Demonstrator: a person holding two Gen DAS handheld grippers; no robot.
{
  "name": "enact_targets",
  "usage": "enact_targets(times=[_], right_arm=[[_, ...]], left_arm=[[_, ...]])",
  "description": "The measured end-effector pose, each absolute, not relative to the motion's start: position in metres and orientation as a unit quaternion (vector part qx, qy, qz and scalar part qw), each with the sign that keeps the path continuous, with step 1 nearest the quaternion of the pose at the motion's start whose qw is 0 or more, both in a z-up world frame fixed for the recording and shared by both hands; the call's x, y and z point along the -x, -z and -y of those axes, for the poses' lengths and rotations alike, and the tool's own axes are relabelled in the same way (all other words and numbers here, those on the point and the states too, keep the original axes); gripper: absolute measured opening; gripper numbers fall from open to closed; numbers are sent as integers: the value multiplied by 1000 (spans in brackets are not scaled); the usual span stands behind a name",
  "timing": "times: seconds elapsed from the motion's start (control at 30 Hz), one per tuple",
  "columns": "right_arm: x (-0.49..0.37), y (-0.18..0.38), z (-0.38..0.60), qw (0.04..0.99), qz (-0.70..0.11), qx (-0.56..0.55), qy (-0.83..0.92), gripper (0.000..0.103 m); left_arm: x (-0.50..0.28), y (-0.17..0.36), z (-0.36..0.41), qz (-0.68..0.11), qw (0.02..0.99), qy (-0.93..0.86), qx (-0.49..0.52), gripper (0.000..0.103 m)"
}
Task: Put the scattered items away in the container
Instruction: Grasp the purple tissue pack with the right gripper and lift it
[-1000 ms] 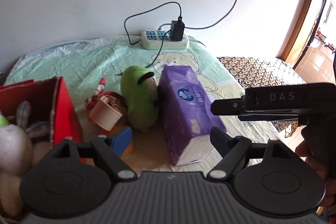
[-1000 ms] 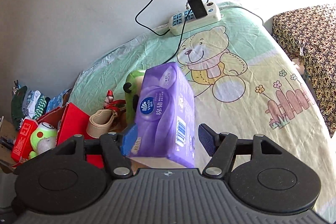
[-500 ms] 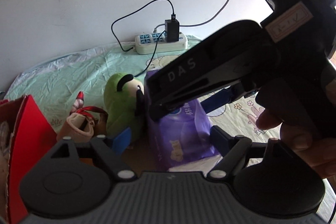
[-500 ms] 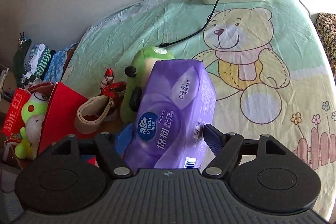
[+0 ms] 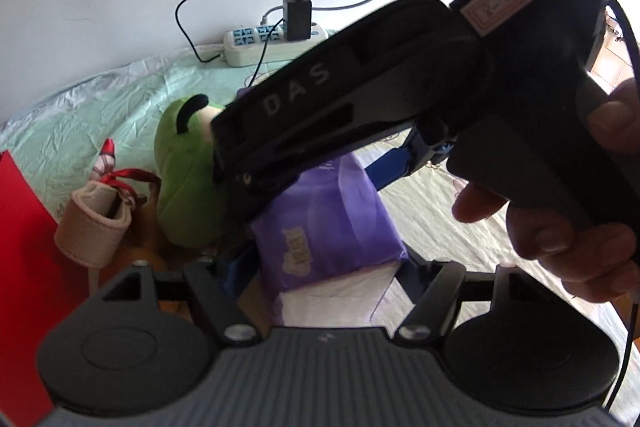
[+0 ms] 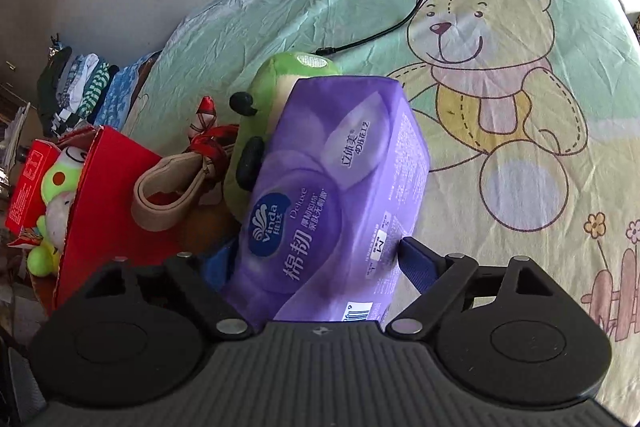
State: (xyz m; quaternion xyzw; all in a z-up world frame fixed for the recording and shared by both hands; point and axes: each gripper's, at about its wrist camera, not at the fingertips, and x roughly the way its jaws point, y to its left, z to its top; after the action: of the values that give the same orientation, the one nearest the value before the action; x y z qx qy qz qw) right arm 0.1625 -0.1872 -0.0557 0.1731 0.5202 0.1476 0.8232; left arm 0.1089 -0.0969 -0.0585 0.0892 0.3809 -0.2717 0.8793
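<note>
The purple plastic-wrapped tissue pack (image 6: 336, 195) is pinched between the blue pads of the right tool (image 6: 320, 267), at its near end. Its long axis runs away from the right wrist camera, the far end resting against the green plush toy (image 6: 276, 99) on the bear-print bed sheet (image 6: 500, 75). The left tool (image 5: 320, 267) is seen spread, its fingers on either side of the same pack without visibly touching it. Just beside the plush lies a beige strap with a red ribbon (image 6: 176, 187). At the left stands the red cardboard box (image 6: 100, 195), holding a small green-and-white plush figure (image 6: 56, 195). Compared with a second ago, the right tool's black body (image 5: 360, 99) now fills the upper left-wrist view, and the pack is framed closer.
</note>
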Motion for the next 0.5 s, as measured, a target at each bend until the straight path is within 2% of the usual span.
enact_targets(times=[0.07, 0.13, 0.5], right_arm=[[-160, 56, 193, 824, -515, -185, -145, 78], [-151, 55, 201, 826, -506, -202, -142, 77], [-58, 8, 226, 871, -412, -251, -90, 76]], left_arm=[[-107, 59, 104, -372, 882, 269, -107, 69], [-103, 58, 107, -368, 883, 268, -113, 67], [-31, 17, 125, -298, 884, 332, -142, 66]])
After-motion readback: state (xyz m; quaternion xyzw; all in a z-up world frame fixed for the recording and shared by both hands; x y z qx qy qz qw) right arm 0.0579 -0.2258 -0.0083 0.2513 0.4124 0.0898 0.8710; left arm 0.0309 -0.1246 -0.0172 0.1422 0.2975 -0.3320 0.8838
